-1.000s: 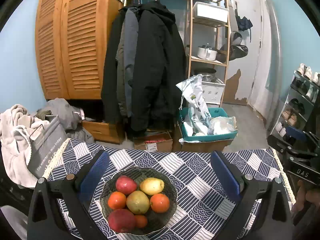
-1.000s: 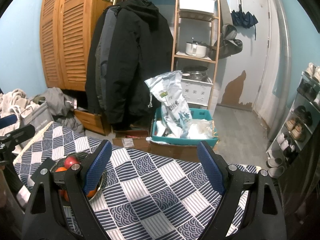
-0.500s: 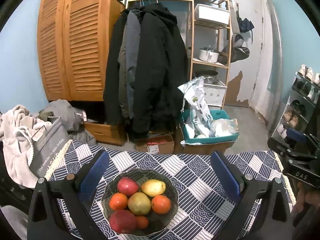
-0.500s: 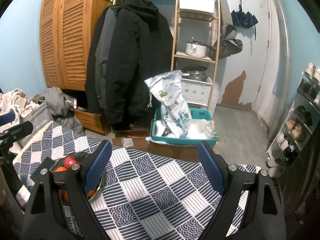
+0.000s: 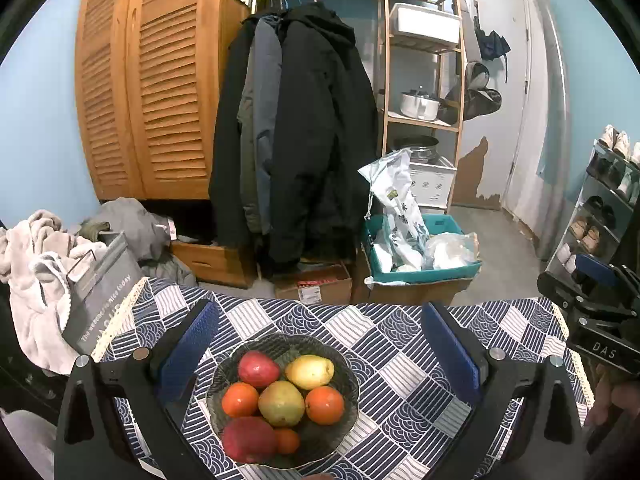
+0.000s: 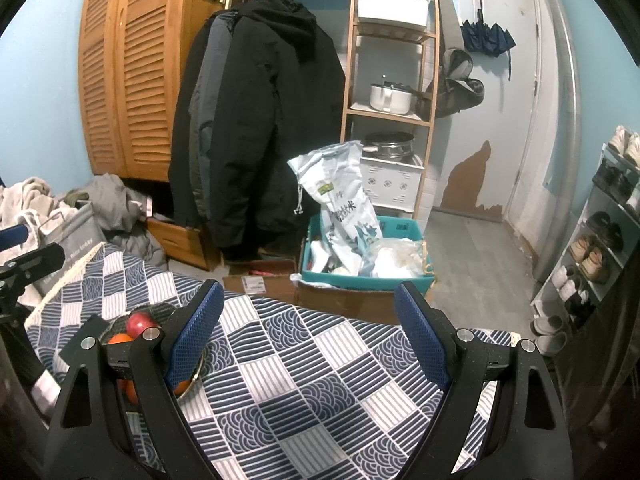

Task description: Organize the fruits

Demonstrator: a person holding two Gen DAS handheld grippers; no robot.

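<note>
A dark glass bowl (image 5: 352, 376) of fruit sits on the blue patterned tablecloth (image 5: 400, 344). It holds two red apples (image 5: 258, 368), two pears (image 5: 310, 370), and several oranges (image 5: 324, 404). My left gripper (image 5: 320, 344) is open and empty, its jaws wide either side of the bowl, above it. My right gripper (image 6: 310, 332) is open and empty over bare cloth, right of the bowl (image 6: 120, 324), which its left finger partly hides.
The right gripper shows at the right edge of the left wrist view (image 5: 592, 312). A grey bag (image 5: 100, 292) and piled clothes stand off the table's left edge. Beyond the far edge are a teal bin (image 5: 420, 256), hanging coats and shelves.
The left wrist view has drifted slightly, so the bowl sits a little higher in frame. The right gripper has hardly moved. Both stay open.
</note>
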